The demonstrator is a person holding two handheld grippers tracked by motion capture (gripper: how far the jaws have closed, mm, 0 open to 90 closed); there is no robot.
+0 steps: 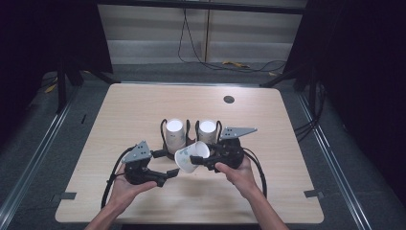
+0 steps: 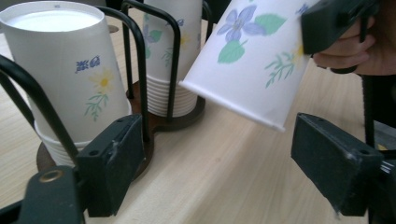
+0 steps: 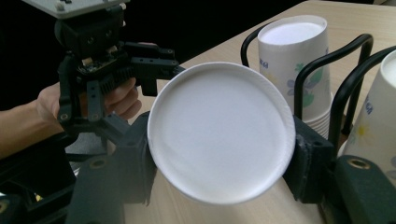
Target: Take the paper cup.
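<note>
Gripping now: right tongs (image 1: 203, 162) are clamping the loose paper cup (image 1: 191, 157) by its base end, jaws pressing either side, so the cup is lying tilted with its open mouth facing the left tongs (image 1: 171, 173).
Waiting side: left tongs are standing apart, holding nothing, mouth of the cup hanging just above and between their jaws in the left gripper view; I judge they are lining up to take or steady it.
Cup's place: it is hovering above the worktop (image 1: 129, 110), just in front of the wire rack (image 1: 189, 136).
Rack purpose: black loops are keeping two upside-down stacks upright.
Count: two tongs, two stacks (image 1: 175, 135) (image 1: 207, 131), one loose cup, one rack.
</note>
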